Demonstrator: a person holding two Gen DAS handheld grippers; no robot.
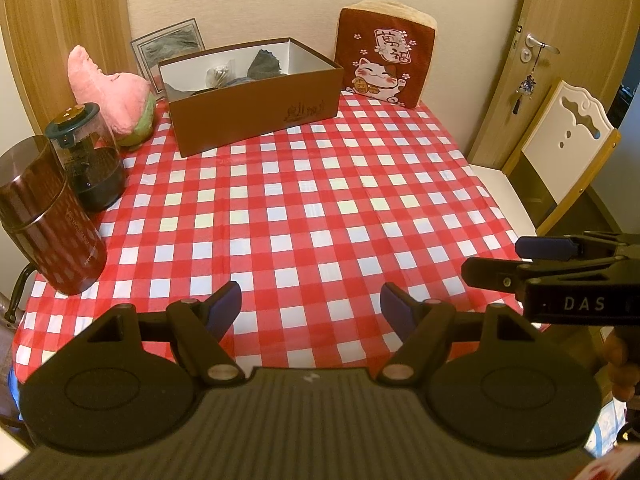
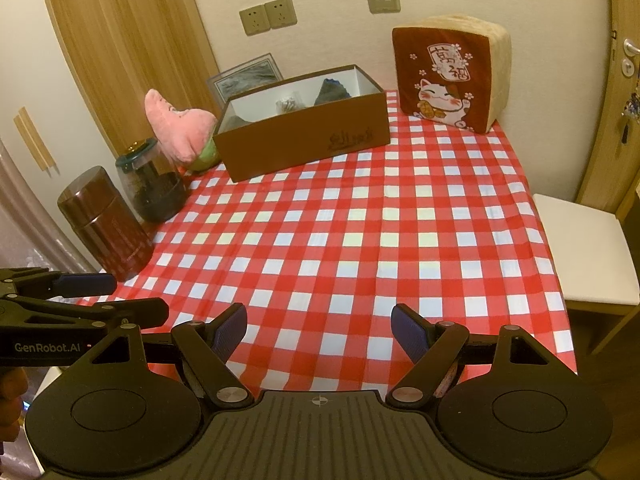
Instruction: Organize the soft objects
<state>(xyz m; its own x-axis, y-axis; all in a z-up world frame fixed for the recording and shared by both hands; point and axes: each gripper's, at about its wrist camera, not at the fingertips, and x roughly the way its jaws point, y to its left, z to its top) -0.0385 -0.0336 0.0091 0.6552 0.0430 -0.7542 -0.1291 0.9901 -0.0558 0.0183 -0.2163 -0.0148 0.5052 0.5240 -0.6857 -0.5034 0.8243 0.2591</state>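
Note:
A brown open box (image 1: 256, 110) (image 2: 304, 136) stands at the back of the red-checked table, with dark cloth items (image 1: 266, 63) (image 2: 331, 90) inside. A pink plush toy (image 1: 108, 88) (image 2: 176, 128) leans left of the box. A red lucky-cat cushion (image 1: 384, 60) (image 2: 450, 76) stands to the box's right against the wall. My left gripper (image 1: 312, 306) (image 2: 136, 294) is open and empty over the near table edge. My right gripper (image 2: 319, 326) (image 1: 494, 258) is open and empty beside it, on its right.
A dark red canister (image 1: 48, 216) (image 2: 104, 222) and a glass jar with a green lid (image 1: 86, 156) (image 2: 152, 178) stand at the table's left edge. A framed picture (image 1: 168, 46) leans behind the box. A white chair (image 1: 552, 152) (image 2: 584, 248) stands right of the table.

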